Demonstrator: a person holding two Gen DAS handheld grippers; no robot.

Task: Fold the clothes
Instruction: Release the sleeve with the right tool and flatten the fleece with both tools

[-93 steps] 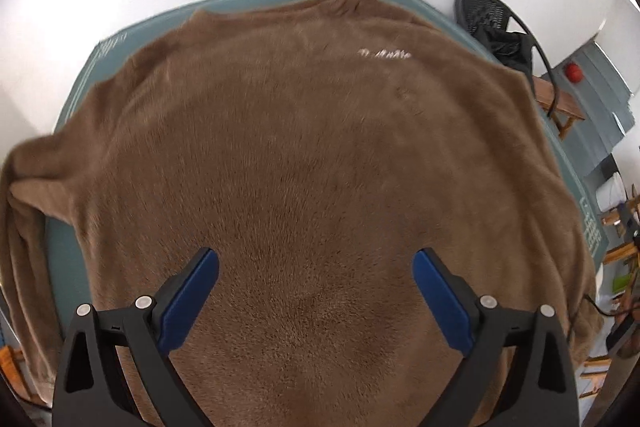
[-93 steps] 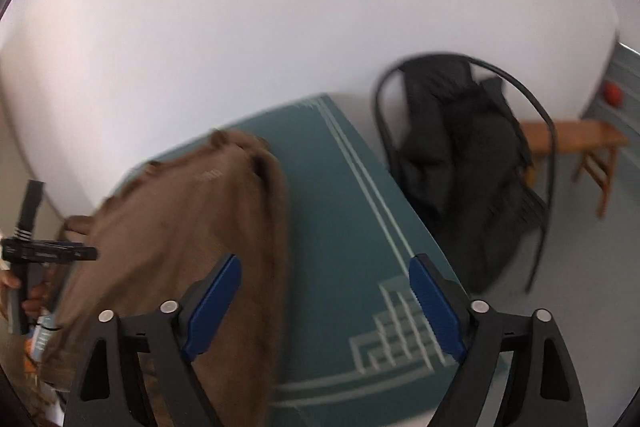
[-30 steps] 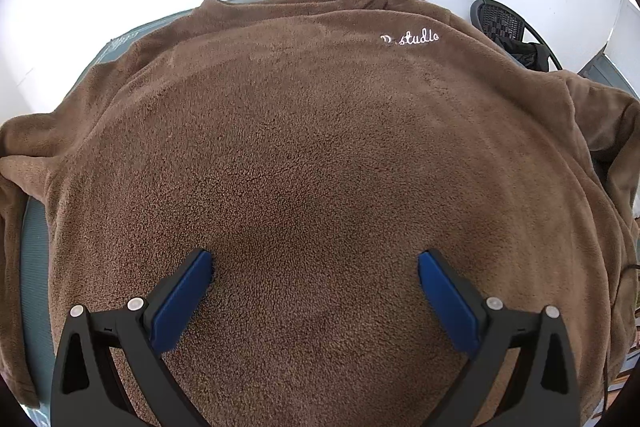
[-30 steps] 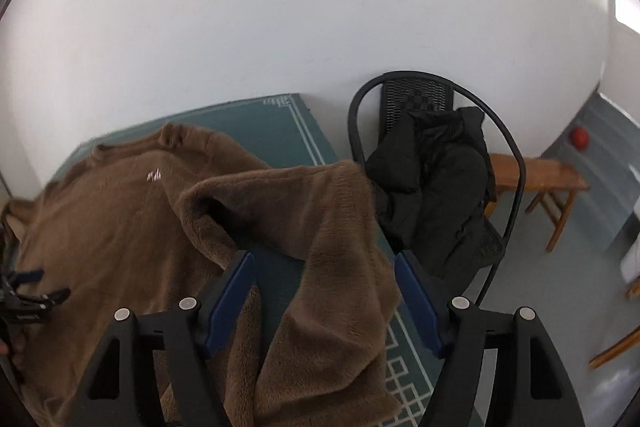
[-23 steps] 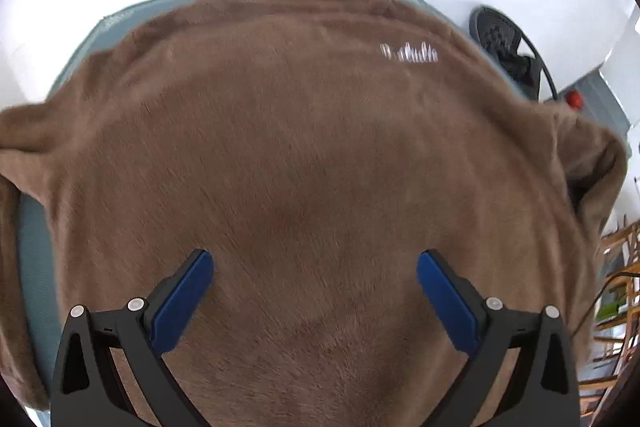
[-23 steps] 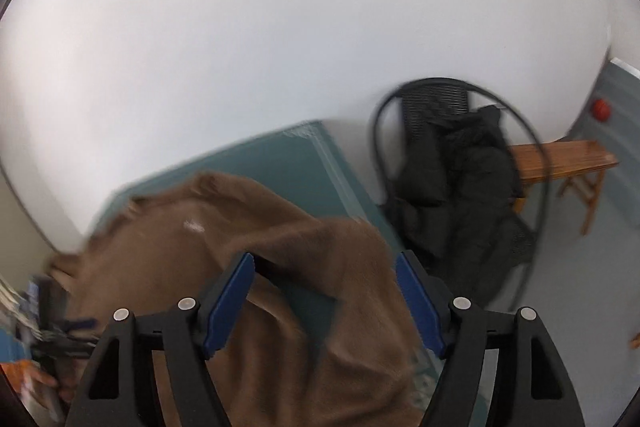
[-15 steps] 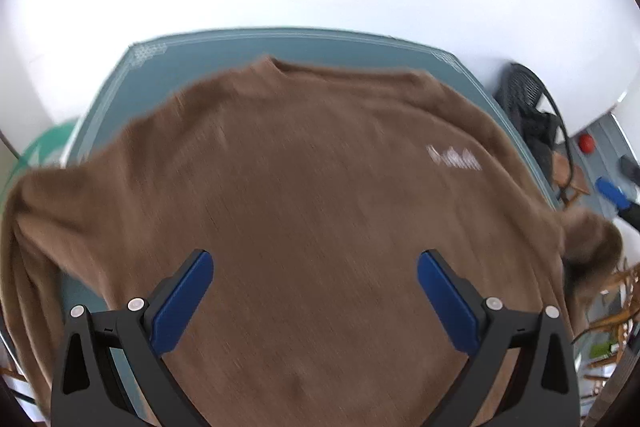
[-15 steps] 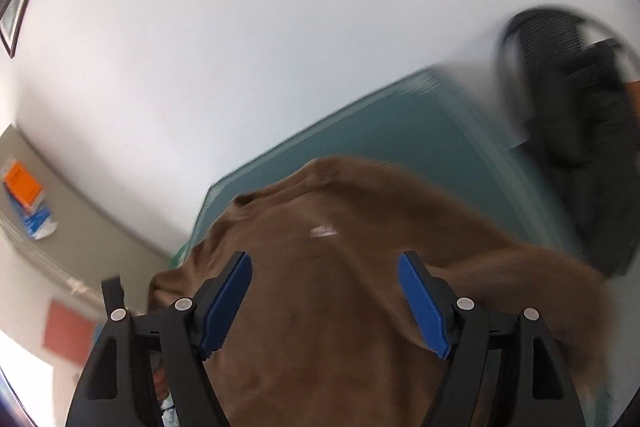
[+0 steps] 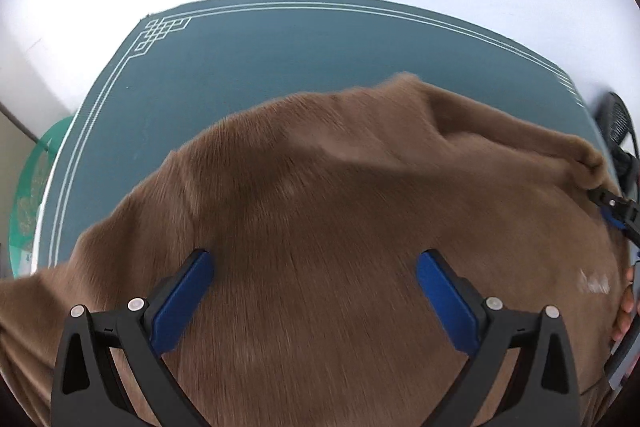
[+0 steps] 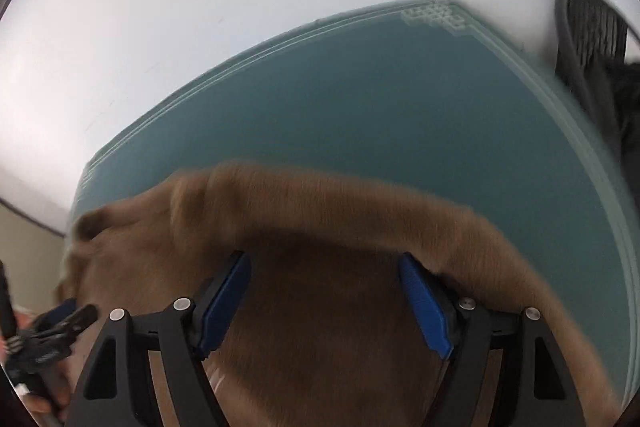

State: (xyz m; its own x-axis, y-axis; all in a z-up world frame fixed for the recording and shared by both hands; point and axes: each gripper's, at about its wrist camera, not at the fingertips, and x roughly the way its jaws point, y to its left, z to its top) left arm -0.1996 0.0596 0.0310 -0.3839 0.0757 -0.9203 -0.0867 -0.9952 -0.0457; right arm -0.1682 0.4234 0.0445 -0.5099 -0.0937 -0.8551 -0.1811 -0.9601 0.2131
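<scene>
A brown fleece sweater (image 9: 340, 207) lies on the teal mat (image 9: 280, 59), its white logo (image 9: 594, 285) near the right edge of the left wrist view. My left gripper (image 9: 314, 267) hovers open over the sweater's body with nothing between its blue pads. In the right wrist view a sleeve (image 10: 340, 211) lies folded across the sweater, just past my right gripper (image 10: 322, 267). Its jaws are opening; only the sweater's body shows below them, and the sleeve brushes the outside of the right finger (image 10: 424, 299). Each gripper shows at the edge of the other's view.
The mat (image 10: 380, 99) has white border lines and butts against a white wall. A black chair (image 10: 588, 39) with dark clothing stands off the mat's right end. A green round object (image 9: 32, 195) sits past its left edge. A hand (image 9: 624, 307) holds the right gripper.
Both grippers have swept across the sweater, so more bare mat shows beyond it. The right sleeve, bunched at the mat's right side before, now lies across the sweater. The right jaws stand slightly wider.
</scene>
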